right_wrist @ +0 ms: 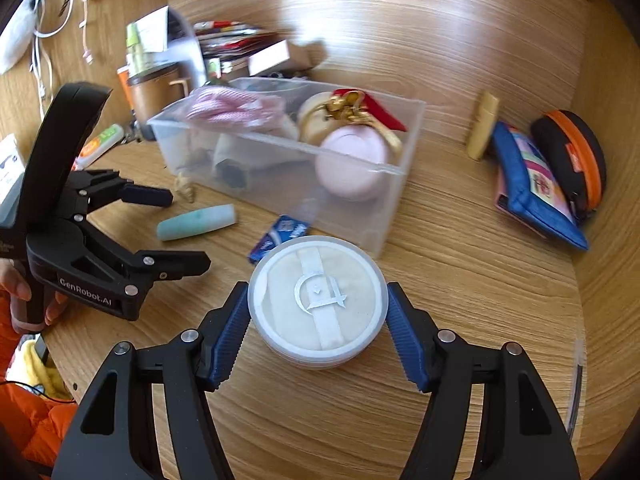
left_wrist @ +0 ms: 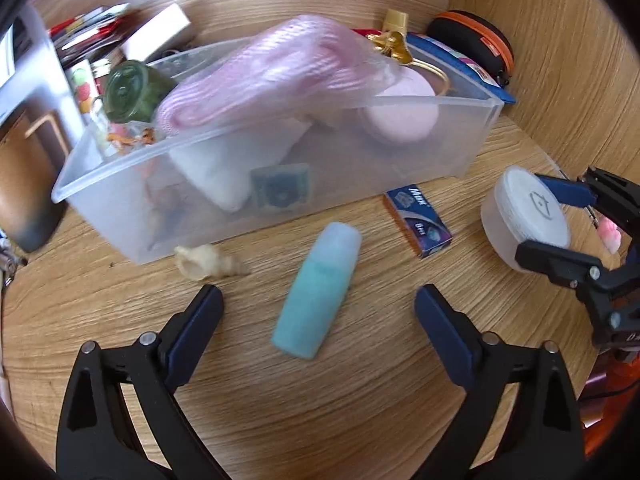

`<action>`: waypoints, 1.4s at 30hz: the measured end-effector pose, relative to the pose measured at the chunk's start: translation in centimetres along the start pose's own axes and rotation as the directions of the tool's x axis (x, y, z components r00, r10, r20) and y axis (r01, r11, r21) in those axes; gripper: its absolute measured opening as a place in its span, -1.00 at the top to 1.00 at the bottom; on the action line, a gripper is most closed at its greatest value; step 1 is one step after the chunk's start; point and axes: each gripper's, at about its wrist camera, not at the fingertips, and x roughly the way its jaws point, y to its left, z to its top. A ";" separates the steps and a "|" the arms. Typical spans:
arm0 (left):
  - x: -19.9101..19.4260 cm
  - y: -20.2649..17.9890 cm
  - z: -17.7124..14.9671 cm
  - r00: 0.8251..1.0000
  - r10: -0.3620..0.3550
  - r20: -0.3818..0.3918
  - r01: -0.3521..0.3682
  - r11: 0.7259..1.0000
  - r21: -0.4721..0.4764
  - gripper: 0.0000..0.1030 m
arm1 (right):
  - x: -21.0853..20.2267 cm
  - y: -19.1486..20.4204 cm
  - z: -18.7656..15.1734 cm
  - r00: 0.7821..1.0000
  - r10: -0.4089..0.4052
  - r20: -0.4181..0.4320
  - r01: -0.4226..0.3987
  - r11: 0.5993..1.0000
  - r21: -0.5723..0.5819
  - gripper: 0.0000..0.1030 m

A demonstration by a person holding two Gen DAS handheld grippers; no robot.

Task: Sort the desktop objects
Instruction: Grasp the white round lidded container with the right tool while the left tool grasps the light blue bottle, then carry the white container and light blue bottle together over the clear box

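Fingers of your left tool (left_wrist: pixel 319 300) stand wide apart at the bottom of the left wrist view, gripping nothing. Between them, just ahead, a teal plastic bottle with a frosted cap (left_wrist: pixel 317 289) lies on the wooden tabletop (left_wrist: pixel 360 392). A pale seashell (left_wrist: pixel 208 263) sits left of the bottle, and a small blue cardboard box (left_wrist: pixel 418 219) to its right. Across the middle, a clear plastic storage bin (left_wrist: pixel 436 142) holds a pink knitted bundle (left_wrist: pixel 260 72) and a round pink case (left_wrist: pixel 400 110). At the right edge, your right tool (left_wrist: pixel 556 226) grips a round white lidded jar (left_wrist: pixel 524 220).

In the right wrist view, your right tool (right_wrist: pixel 318 312) clamps the jar (right_wrist: pixel 318 308) at the lower centre, blue pads pressed against both sides. The bin (right_wrist: pixel 384 200) sits behind it, the teal bottle (right_wrist: pixel 196 222) at centre left, and your open left tool (right_wrist: pixel 188 230) at the left edge.
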 end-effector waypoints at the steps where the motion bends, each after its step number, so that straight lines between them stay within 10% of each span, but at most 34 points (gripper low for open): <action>1: 0.0 -0.1 0.1 1.000 0.002 0.003 -0.002 1.000 0.006 -0.75 | -0.1 -0.2 0.0 1.000 -0.001 0.005 0.001 1.000 0.002 -0.22; 13: -0.3 -1.3 0.3 0.998 -0.058 0.017 0.056 0.994 0.090 0.51 | -0.1 -1.2 0.4 0.999 0.021 0.029 -0.021 1.000 -0.010 -0.22; 42: -7.9 1.4 -1.4 0.976 0.019 0.217 -0.010 0.999 -0.041 0.54 | -2.2 0.6 3.7 0.992 0.033 0.120 -0.028 0.999 -0.041 -0.22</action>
